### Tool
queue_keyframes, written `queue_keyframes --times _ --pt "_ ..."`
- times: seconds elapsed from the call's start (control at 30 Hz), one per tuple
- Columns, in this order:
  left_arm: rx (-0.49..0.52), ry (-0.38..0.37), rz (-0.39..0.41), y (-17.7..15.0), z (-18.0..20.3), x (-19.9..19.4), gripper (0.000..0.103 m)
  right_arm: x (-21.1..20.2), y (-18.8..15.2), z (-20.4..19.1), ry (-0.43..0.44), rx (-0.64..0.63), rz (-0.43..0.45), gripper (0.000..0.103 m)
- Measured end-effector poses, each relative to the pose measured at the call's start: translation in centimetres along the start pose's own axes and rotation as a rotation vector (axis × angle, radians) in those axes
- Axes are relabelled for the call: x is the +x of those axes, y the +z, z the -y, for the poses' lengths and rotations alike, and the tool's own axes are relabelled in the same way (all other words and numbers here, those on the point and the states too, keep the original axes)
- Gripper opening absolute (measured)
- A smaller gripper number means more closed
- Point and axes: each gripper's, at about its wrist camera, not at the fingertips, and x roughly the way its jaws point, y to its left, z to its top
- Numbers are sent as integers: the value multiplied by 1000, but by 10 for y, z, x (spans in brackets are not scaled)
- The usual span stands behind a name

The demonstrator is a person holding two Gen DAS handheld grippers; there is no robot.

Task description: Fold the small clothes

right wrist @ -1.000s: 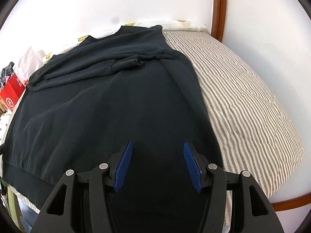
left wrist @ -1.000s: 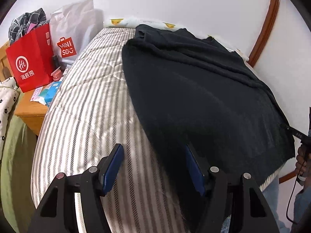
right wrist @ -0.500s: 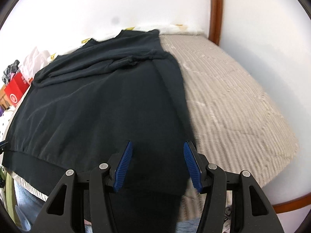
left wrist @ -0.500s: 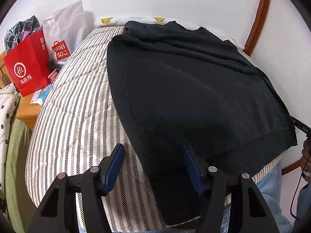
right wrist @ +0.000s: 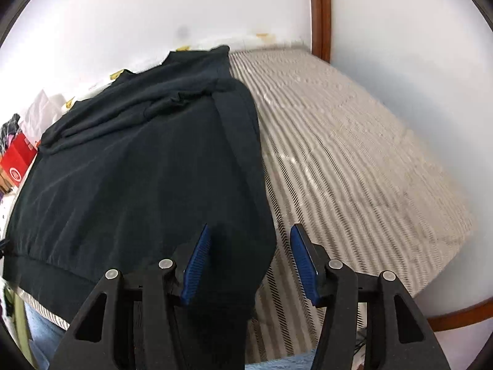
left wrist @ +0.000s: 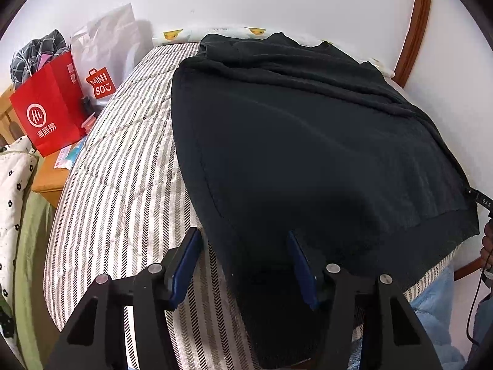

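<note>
Black sweater point(left wrist: 308, 141) spread flat on striped bed point(left wrist: 123, 169). Left gripper point(left wrist: 243, 265) jaws closing, near hem corner between them, pads not yet pressing. Right gripper point(right wrist: 250, 263) jaws parted, straddling the opposite corner.

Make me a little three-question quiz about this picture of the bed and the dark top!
1. True or false: the dark sweater lies spread on the striped mattress.
2. Which bag stands nearest the camera in the left wrist view? A) red paper bag B) a green bag C) a blue bag
3. Fill in: the wall behind the bed is ____.

Key: 1 true; 2 A; 3 white
</note>
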Motion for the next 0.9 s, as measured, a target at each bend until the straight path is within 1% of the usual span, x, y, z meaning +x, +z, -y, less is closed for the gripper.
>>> queue_keyframes --times 0.03,0.07,0.17,0.23,0.27,0.3,0.33,0.37,0.43,0.53,0.67,0.9 --pt "0 2 -1 1 1 1 52 -1 0 -1 -1 2 21 53" --pt "1 4 -2 2 2 1 50 1 0 -3 8 0 22 52" --pt "-5 9 -1 6 3 3 41 4 2 -14 16 -29 33 36" --pt "-18 11 1 7 1 4 33 7 4 -21 19 -52 38 23" --pt "-32 11 2 9 -1 4 28 8 4 -23 22 -57 39 20" --pt "-44 6 2 10 -2 5 20 9 5 -25 29 -60 40 14" --pt "-54 2 1 10 -3 5 16 10 6 -26 36 -57 39 12" --pt "-69 -6 0 11 -5 5 12 10 6 -25 43 -51 41 12" --pt "-89 -18 -1 12 -8 4 9 8 6 -22 51 -42 46 10" --pt "-94 -25 28 13 -8 -6 8 -3 5 -18 56 -33 79 9" --pt "-98 -44 72 13 -10 -26 8 -23 7 -14 91 -12 122 8" --pt "-113 -71 111 5 -13 -51 7 -52 0 -16 106 -40 172 8"
